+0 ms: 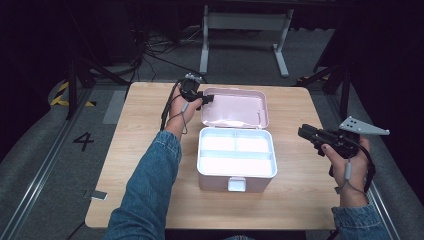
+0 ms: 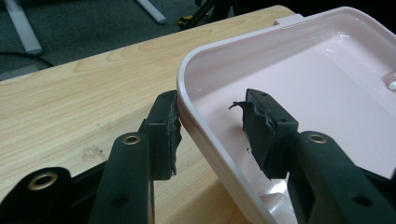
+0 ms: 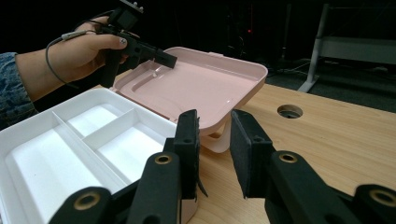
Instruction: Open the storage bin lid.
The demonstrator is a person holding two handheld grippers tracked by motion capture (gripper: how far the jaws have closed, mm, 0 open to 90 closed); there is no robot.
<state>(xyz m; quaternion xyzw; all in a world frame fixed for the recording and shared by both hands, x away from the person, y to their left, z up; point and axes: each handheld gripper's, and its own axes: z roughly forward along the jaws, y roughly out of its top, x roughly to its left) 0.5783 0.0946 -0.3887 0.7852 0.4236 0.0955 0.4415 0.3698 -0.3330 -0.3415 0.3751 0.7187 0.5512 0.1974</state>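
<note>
High view: at about eleven o'clock on the wooden table (image 1: 140,150), the left gripper (image 1: 205,98) straddles the rim of the pink lid (image 1: 235,107), jaws parted, one pad (image 2: 164,133) outside, one inside. Centre sits the open box (image 1: 236,165) with its white tray (image 1: 235,150); at three o'clock the right gripper (image 1: 306,133) hovers off the table's edge, jaws apart, holding nothing

A light wooden table (image 1: 145,150) is seen mid-frame, with a round hole near its right side in the right gripper view. A pink box (image 1: 235,170), lid opened, is sat centre on it.
</note>
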